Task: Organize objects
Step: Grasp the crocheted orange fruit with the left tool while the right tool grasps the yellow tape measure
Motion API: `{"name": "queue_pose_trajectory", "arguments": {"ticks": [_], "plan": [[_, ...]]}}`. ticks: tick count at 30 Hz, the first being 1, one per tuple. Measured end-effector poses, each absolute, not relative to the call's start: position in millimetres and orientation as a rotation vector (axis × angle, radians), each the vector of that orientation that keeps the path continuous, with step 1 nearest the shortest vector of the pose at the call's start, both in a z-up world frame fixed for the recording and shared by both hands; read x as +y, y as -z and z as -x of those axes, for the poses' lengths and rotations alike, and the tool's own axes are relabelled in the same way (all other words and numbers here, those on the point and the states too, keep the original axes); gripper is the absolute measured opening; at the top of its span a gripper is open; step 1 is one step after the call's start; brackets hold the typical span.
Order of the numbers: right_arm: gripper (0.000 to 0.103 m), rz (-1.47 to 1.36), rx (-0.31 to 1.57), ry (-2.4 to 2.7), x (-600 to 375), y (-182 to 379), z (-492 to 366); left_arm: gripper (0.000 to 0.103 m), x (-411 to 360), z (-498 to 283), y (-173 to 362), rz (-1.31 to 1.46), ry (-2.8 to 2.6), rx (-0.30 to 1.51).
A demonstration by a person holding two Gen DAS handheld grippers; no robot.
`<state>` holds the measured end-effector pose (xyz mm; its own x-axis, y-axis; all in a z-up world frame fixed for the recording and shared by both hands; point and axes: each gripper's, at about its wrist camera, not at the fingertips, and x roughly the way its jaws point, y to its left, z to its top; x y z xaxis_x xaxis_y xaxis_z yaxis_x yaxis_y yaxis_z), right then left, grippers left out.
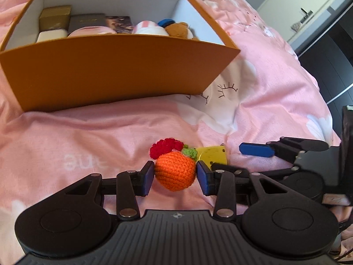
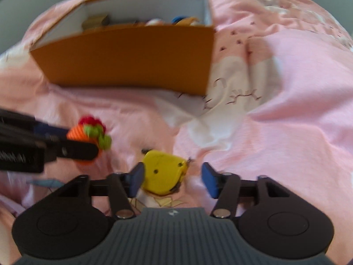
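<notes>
An orange crochet fruit [image 1: 174,172] with a green leaf and a red knitted tuft sits between the blue pads of my left gripper [image 1: 175,177], which is shut on it just above the pink bedspread [image 1: 88,137]. The right wrist view shows the same fruit [image 2: 76,133] at the left, partly behind a left finger [image 2: 79,151]. A flat yellow piece with dark dots [image 2: 163,172] lies on the bedspread between the jaws of my right gripper [image 2: 173,177]. That gripper is open: its left pad is at the piece's edge and its right pad stands apart. The yellow piece [image 1: 213,154] also shows behind the fruit.
An open orange box [image 1: 110,72] stands on the bed beyond both grippers, holding a gold box [image 1: 55,17], a dark box, a brown plush bear [image 1: 178,29] and other soft items. The same orange box [image 2: 132,59] shows in the right wrist view. Wardrobe and dark floor lie past the bed's right edge.
</notes>
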<state>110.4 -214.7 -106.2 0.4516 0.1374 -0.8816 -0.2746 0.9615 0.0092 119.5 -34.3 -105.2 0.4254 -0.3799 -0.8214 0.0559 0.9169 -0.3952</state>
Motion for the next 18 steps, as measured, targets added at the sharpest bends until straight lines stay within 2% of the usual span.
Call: {"name": "queue_pose_trajectory", "arguments": {"ticks": [3, 9, 12, 18], "plan": [[0.07, 0.197, 1.107, -0.275, -204.5, 114.4, -115.5, 0.047, -34.2, -117.9, 104.7, 0.334, 0.273, 1.093], [0.07, 0.199, 1.163, -0.275, -196.7, 126.8, -127.7, 0.047, -27.9, -115.1, 104.2, 0.358, 0.27, 1.078], [0.07, 0.184, 1.179, -0.267, -195.6, 130.1, -132.5, 0.047, -24.7, -114.3, 104.5, 0.371, 0.269, 1.074], [0.062, 0.206, 1.188, -0.248, -191.9, 136.1, -134.5, 0.047, -22.1, -113.5, 102.0, 0.378, 0.271, 1.062]]}}
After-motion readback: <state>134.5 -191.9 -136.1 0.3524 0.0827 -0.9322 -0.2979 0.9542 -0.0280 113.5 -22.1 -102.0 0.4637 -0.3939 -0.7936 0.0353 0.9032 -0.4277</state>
